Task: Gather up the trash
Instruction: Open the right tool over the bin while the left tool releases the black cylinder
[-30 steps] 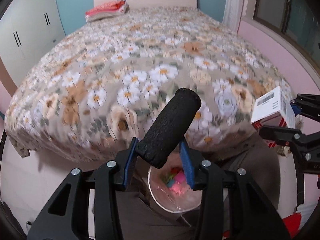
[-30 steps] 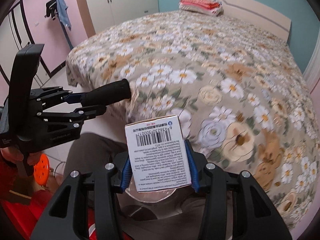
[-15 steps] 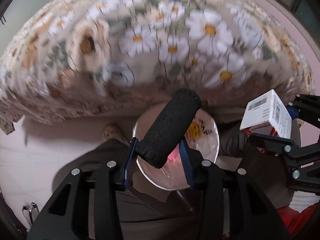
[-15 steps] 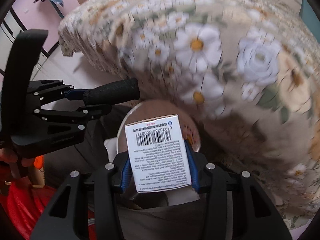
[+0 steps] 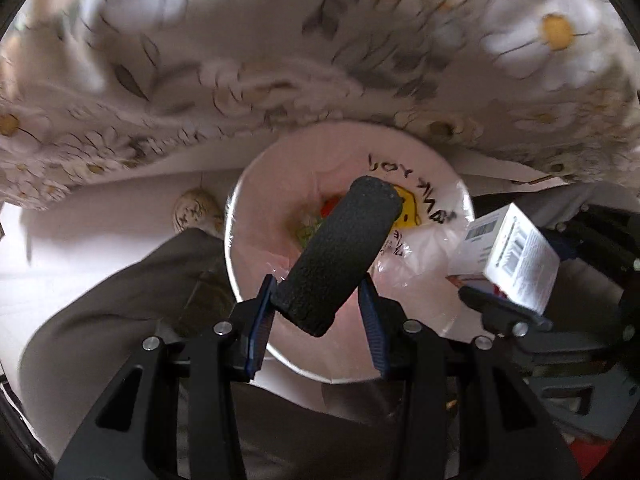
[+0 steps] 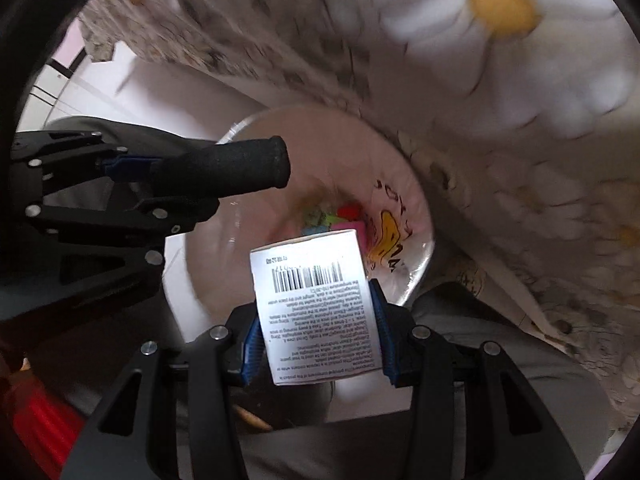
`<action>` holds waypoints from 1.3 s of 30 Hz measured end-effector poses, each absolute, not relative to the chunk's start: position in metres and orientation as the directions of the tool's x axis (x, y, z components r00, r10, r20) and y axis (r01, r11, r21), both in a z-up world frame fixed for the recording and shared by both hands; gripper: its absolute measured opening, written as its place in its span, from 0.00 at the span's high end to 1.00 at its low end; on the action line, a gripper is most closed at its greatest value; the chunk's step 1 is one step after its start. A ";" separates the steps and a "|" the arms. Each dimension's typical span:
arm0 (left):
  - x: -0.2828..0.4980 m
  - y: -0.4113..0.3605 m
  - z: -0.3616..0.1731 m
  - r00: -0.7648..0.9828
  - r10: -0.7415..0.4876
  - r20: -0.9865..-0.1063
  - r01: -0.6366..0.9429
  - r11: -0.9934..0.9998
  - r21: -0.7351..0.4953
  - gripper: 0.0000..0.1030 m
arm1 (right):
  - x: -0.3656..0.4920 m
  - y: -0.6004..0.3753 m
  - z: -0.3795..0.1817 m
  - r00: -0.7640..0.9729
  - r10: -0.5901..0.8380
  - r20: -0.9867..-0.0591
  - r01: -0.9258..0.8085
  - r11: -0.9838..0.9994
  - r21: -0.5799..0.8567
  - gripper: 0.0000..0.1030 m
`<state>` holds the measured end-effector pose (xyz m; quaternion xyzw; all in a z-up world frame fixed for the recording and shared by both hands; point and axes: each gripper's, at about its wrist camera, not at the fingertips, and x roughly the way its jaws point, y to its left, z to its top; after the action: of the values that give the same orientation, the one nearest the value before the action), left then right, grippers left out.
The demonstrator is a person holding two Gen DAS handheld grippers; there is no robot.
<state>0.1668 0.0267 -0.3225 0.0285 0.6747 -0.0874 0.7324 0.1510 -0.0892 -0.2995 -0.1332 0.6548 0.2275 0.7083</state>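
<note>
Black foam cylinder (image 5: 340, 256) sits clamped in the left gripper (image 5: 318, 322) above the bag-lined bin (image 5: 448, 320). Just right, the right gripper (image 6: 316, 344) is clamped on a white barcoded box (image 6: 316, 312), over the bin's near rim.

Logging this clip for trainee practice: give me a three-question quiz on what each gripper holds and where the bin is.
1. True or false: the left gripper is shut on a black foam tube.
2. What does the right gripper hold? A) a bottle B) a white box with a barcode C) nothing
3. Fill in: both items hang above the open ____, which is lined with a plastic bag.

Key: 1 true; 2 B; 3 bin.
</note>
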 end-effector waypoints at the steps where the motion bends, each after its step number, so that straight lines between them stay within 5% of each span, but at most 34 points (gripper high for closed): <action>1: 0.169 0.028 -0.330 0.063 -0.090 -0.994 0.154 0.985 -0.079 0.59 | 0.154 -0.088 -0.308 0.023 0.146 -0.989 -0.485 0.866 0.117 0.53; 21: 0.205 0.029 -0.418 -0.107 -0.171 -0.979 -0.009 0.985 -0.171 0.58 | 0.182 -0.082 -0.390 -0.102 0.081 -0.991 -0.381 0.918 0.114 0.52; 24: 0.209 0.028 -0.423 -0.128 -0.171 -0.977 -0.029 0.985 -0.169 0.44 | 0.184 -0.083 -0.394 -0.111 0.078 -0.991 -0.376 0.919 0.115 0.43; 39: 0.197 0.035 -0.352 0.025 -0.081 -0.996 0.029 0.996 -0.081 0.40 | 0.180 -0.088 -0.344 -0.023 0.145 -0.989 -0.373 0.917 0.143 0.40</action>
<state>0.1971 0.0353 -0.3524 -0.0187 0.6971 -0.0386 0.7157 0.1804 -0.0878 -0.3441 -0.0824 0.6906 0.1865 0.6939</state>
